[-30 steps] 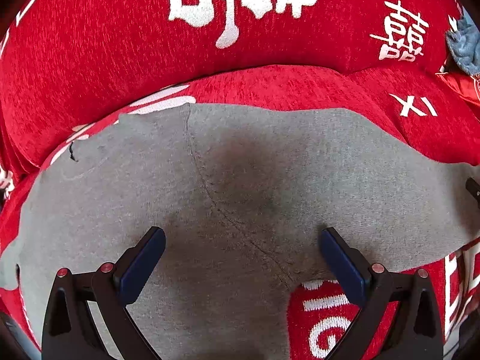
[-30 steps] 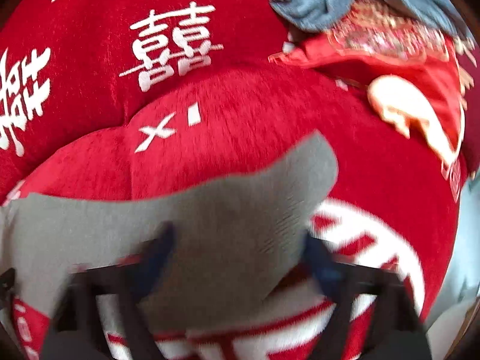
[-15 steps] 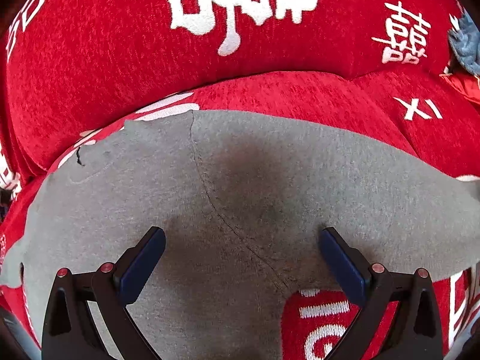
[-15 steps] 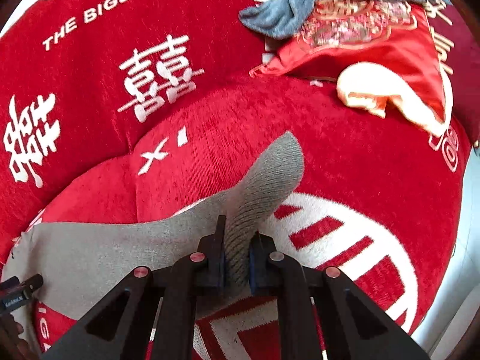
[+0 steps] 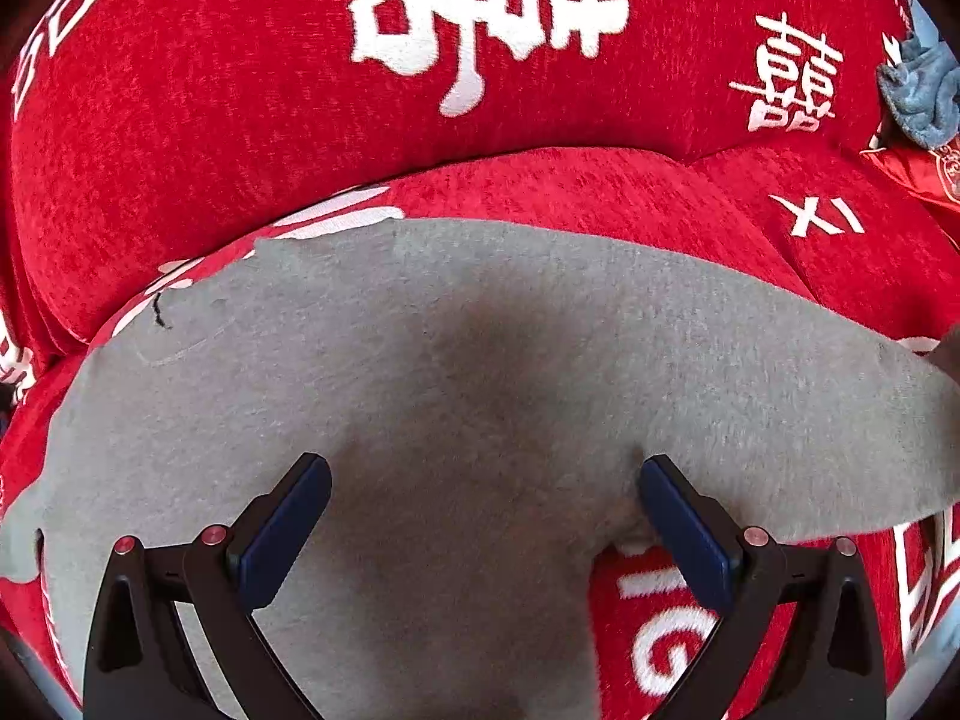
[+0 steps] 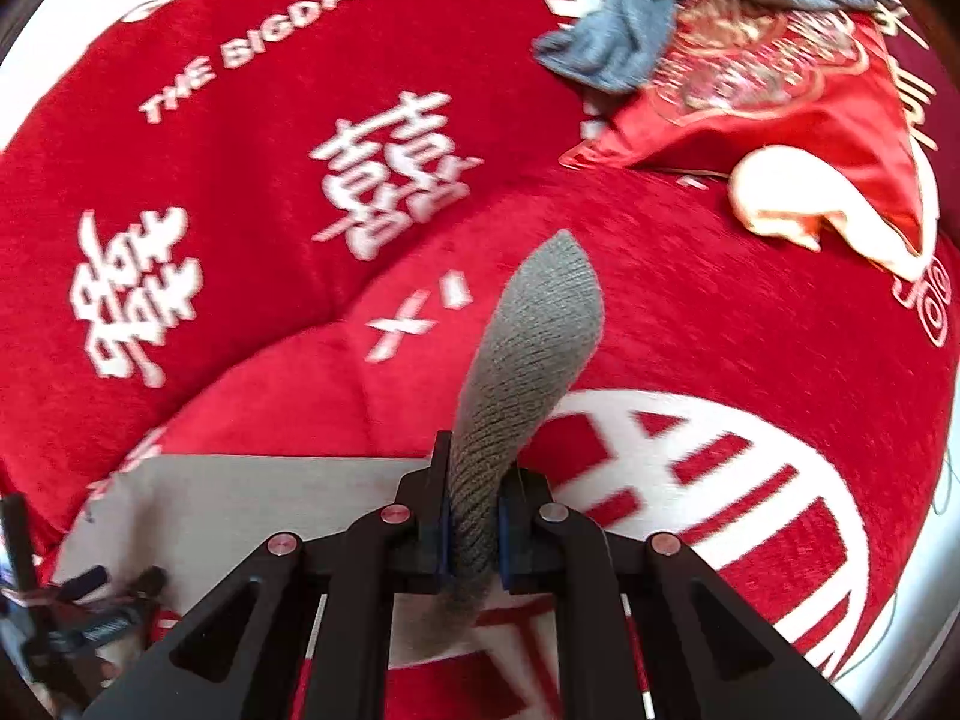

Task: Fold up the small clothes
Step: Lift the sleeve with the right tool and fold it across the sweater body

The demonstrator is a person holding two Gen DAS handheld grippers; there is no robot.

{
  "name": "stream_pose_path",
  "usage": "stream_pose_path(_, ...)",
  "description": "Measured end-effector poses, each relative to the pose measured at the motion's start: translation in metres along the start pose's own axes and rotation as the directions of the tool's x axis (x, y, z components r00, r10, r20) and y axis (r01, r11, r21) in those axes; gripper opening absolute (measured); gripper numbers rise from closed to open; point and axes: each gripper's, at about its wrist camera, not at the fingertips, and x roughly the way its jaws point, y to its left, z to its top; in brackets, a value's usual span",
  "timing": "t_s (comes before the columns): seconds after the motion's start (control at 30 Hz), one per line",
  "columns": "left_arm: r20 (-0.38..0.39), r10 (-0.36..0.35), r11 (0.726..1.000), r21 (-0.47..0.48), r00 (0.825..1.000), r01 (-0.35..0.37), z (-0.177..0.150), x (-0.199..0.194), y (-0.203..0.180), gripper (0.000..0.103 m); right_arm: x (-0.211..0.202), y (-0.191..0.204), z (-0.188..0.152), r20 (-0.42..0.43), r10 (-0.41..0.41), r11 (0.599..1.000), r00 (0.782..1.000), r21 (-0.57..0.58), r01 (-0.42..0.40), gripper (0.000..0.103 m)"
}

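Observation:
A grey knitted garment (image 5: 480, 372) lies spread flat on a red sofa seat. My left gripper (image 5: 483, 492) hovers over its middle, open, with nothing between the blue pads. In the right wrist view my right gripper (image 6: 471, 516) is shut on the garment's ribbed end (image 6: 534, 336), which stands up out of the jaws, lifted off the seat. The rest of the grey garment (image 6: 252, 510) stretches flat to the left, where the left gripper's tool (image 6: 78, 612) shows at the lower left edge.
The red sofa cover (image 6: 240, 180) bears white characters and lettering, and its backrest rises behind the seat. A blue-grey cloth (image 6: 660, 6) lies on a red embroidered cushion (image 6: 768, 114) at the back right. The seat's right edge (image 6: 936, 510) drops off.
My right gripper closed on the garment's right end and raised it, so the ribbed end now stands upright. The left gripper stayed open over the garment's middle.

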Motion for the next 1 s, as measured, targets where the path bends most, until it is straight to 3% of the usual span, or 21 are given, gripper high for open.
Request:
stream_pose_path(0.1, 0.013, -0.018, 1.000, -0.021, 1.000, 0.018, -0.003, -0.008, 0.015, 0.103, -0.005, 0.023, 0.001, -0.005, 0.068, 0.998, 0.998, 0.003, -0.068, 0.012)
stream_pose_path(0.47, 0.073, -0.042, 0.993, -0.103, 0.996, 0.050, -0.029, -0.030, 0.100, 0.103, -0.014, 0.132, -0.012, -0.020, 0.163, 0.983, 0.986, -0.081, -0.164, 0.012)
stream_pose_path(1.0, 0.061, -0.043, 0.953, -0.296, 0.997, 0.060, -0.089, -0.023, 0.237, 0.103, -0.004, 0.330, -0.073, -0.114, 0.261, 0.932, 0.959, -0.230, -0.281, 0.012)
